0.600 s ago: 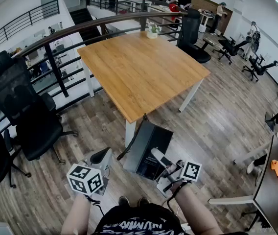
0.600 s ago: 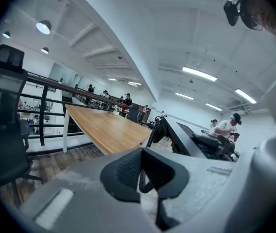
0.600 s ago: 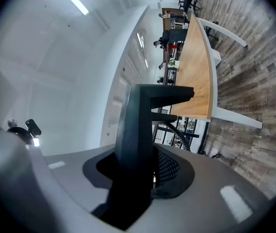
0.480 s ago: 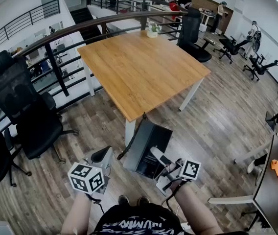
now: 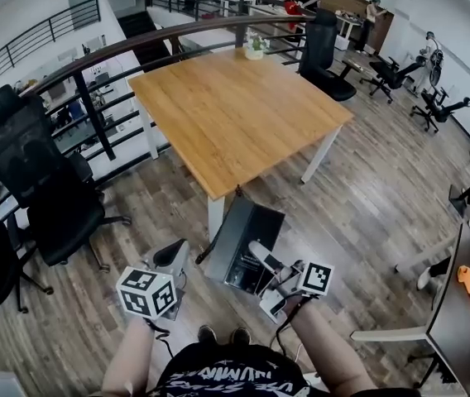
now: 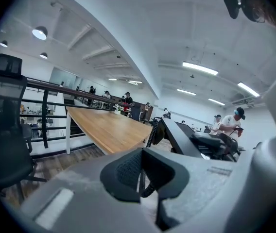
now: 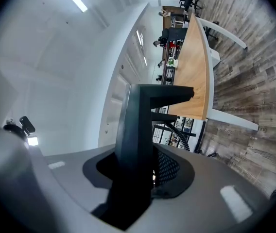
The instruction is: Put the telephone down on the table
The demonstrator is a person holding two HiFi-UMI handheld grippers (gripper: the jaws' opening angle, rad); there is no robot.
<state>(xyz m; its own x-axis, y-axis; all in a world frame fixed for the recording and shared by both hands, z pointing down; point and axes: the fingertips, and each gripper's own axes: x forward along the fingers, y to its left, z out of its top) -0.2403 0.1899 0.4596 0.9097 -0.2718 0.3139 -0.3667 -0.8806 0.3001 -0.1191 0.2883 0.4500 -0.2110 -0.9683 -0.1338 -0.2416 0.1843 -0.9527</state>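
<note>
Black telephone (image 5: 247, 222) was clamped by its edge in the right tongs (image 5: 261, 259), held off the floor (image 5: 359, 197) just short of the wooden desk (image 5: 235, 114) ahead of both tongs; left tongs (image 5: 173, 260) stood slightly apart, empty beside it; set-down on the desk was all left to do.
</note>
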